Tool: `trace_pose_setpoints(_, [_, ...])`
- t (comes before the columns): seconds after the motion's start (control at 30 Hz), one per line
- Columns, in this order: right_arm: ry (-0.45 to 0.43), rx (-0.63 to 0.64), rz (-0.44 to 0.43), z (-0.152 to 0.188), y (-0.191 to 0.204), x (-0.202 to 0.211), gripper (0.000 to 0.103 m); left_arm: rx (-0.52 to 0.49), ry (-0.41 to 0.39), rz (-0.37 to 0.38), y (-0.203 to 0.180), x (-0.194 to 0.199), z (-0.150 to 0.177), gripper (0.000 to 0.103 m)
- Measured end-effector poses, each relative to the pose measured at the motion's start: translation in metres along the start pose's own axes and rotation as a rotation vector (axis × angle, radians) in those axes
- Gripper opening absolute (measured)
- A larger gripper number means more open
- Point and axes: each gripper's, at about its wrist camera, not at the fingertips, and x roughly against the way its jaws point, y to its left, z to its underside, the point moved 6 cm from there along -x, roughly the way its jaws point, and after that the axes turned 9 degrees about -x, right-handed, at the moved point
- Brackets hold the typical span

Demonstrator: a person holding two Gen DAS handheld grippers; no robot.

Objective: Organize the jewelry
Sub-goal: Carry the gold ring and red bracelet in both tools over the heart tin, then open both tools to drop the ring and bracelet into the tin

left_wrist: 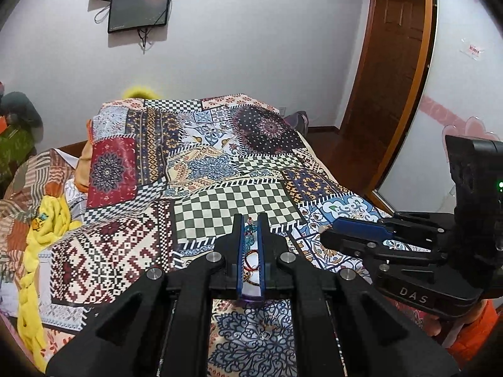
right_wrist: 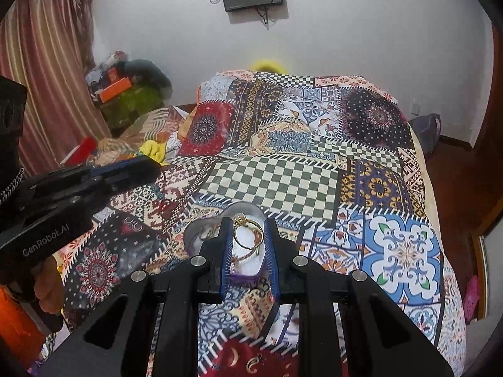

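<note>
In the right wrist view my right gripper (right_wrist: 248, 223) is shut on a gold ring (right_wrist: 248, 235) that spans the gap between its blue pads. Below the ring lies a heart-shaped box (right_wrist: 201, 235) with a white lining, on the patchwork quilt (right_wrist: 276, 185). My left gripper (left_wrist: 250, 218) is shut, with a red cord bracelet (left_wrist: 251, 256) and its teal bead (left_wrist: 250, 232) between the fingers. From the right view the left gripper (right_wrist: 154, 166) hovers left of the box, and a red cord (right_wrist: 166, 202) dangles under it. The right gripper (left_wrist: 325, 232) shows at the right of the left view.
The quilt covers a bed with a raised hump at the far end. A yellow cloth (left_wrist: 34, 251) lies along its left side. A wooden door (left_wrist: 393, 72) stands right, a curtain (right_wrist: 41, 78) and a cluttered green stand (right_wrist: 132, 100) left. Two screens (left_wrist: 140, 8) hang on the wall.
</note>
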Motion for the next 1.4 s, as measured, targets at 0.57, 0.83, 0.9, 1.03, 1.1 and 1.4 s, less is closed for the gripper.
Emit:
trace_pose_setpoints(0.57, [0.071, 0.009, -0.010, 0.002, -0.009, -0.033, 0.018, 0.019, 0.097, 0.052, 0.002, -0.056, 0.021, 0.006])
trace_pose_setpoints(0.83, [0.128, 0.014, -0.032, 0.006, -0.010, -0.046, 0.018, 0.054, 0.168, 0.105, 0.004, -0.074, 0.038, 0.006])
trace_pose_setpoints(0.9, [0.142, 0.021, -0.033, 0.008, -0.009, -0.049, 0.018, 0.056, 0.175, 0.106, 0.005, -0.076, 0.041, 0.006])
trace_pose_setpoints(1.03, [0.164, 0.043, -0.032, 0.011, -0.006, -0.054, 0.018, 0.049, 0.175, 0.101, 0.006, -0.074, 0.043, 0.006])
trace_pose_setpoints(1.1, [0.173, 0.058, -0.029, 0.012, -0.004, -0.056, 0.018, 0.044, 0.176, 0.099, 0.006, -0.073, 0.043, 0.006])
trace_pose_setpoints(1.4, [0.206, 0.093, -0.021, 0.017, 0.000, -0.064, 0.018, 0.028, 0.190, 0.106, 0.006, -0.066, 0.048, 0.006])
